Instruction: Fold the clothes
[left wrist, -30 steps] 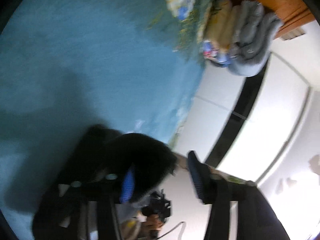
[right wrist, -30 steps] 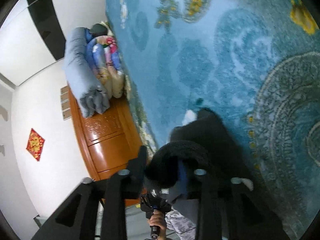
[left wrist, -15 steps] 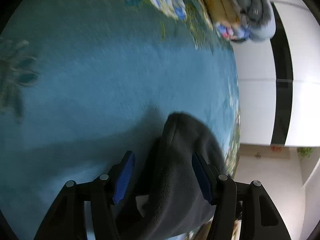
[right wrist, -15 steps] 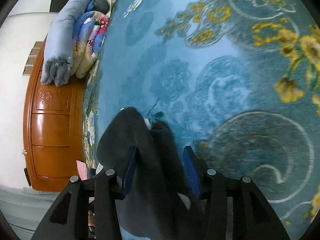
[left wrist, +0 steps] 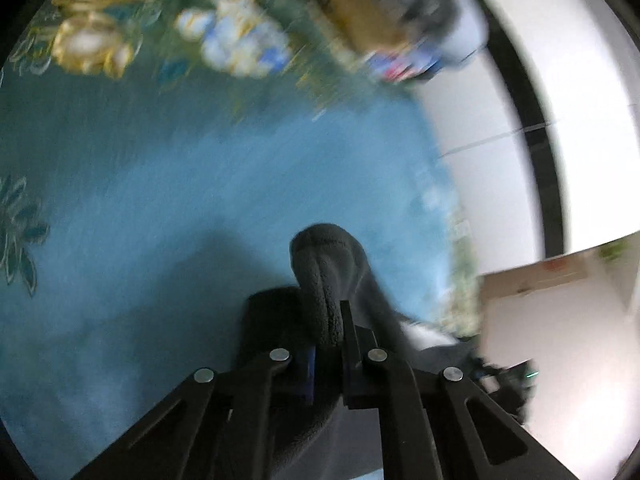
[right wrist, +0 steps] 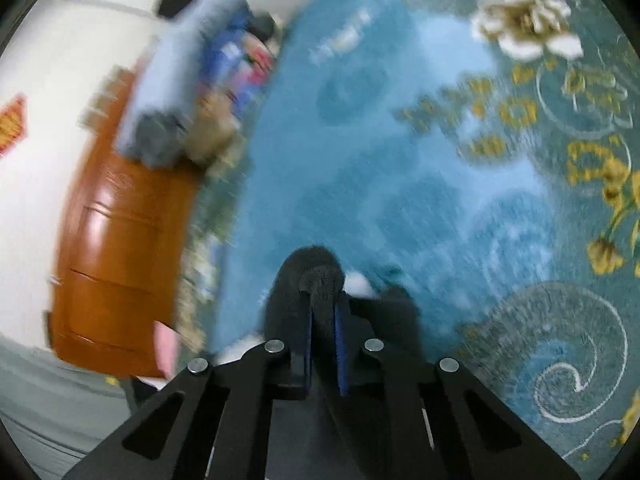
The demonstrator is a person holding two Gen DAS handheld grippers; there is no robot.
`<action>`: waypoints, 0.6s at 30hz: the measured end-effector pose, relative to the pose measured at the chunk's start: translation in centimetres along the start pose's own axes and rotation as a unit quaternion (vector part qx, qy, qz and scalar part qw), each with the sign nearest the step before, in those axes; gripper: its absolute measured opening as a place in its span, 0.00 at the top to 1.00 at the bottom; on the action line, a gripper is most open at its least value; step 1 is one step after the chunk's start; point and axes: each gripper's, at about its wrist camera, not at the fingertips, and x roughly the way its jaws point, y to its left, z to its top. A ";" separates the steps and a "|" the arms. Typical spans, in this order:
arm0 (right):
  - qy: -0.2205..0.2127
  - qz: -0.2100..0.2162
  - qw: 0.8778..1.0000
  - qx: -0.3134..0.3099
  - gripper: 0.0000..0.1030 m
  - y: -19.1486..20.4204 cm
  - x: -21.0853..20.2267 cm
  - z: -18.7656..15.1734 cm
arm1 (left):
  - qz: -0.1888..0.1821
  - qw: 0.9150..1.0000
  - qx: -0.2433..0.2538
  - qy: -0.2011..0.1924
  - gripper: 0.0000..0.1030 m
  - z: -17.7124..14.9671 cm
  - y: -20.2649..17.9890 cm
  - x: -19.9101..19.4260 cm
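Grippers both went from spread to clamped: 0.5 s earlier the jaws in each wrist view stood open around the dark fleece, and now the left gripper (left wrist: 329, 322) was pinching a rolled edge of the dark fleece garment (left wrist: 326, 264), with the right gripper (right wrist: 323, 312) pressed together on another bunched edge of the same garment (right wrist: 308, 276). Fabric humped up past the fingertips in both views, rest of it trailing back under the tools, so most of the garment was hidden. It sat on the near part of the blue patterned bedspread (left wrist: 160, 208), close to the bed edge by the white wall. Both frames were motion-blurred, so the rig was likely swinging. Judgement: 2 grasp points secured meant the lift or spread-out step could start; folding itself looked barely begun, no flat folded shape visible. Far end of the bed held a stack of rolled quilts (right wrist: 188, 92) beside the orange wooden headboard (right wrist: 120, 240). A small white tag (right wrist: 358, 282) showed just right of the pinched fleece, too blurred to read. Red wall decoration (right wrist: 12, 124) at far left had no legible characters. No brands or readable writing anywhere.
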 end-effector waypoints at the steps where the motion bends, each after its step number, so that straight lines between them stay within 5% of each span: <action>1: -0.013 -0.001 1.000 0.004 0.91 -0.2 -0.4 0.3 | 0.005 1.000 -0.008 0.001 0.91 0.1 0.6 0.2; 7: 0.031 -0.071 0.995 0.063 0.91 -4.7 4.0 -0.3 | 0.076 0.993 -0.070 0.054 0.91 -0.2 6.1 4.1; 9: 0.033 -0.069 0.994 0.083 0.91 -5.7 4.4 -0.7 | 0.057 0.993 -0.096 0.049 0.91 -0.4 7.1 3.8; 15: 0.038 -0.053 0.995 0.080 0.89 -5.3 3.9 -0.9 | 0.033 0.996 -0.073 0.050 0.88 0.1 5.1 3.0; 18: 0.039 -0.052 0.996 0.063 0.85 -4.3 3.2 -1.1 | 0.036 0.995 -0.077 0.045 0.64 -0.3 4.7 1.6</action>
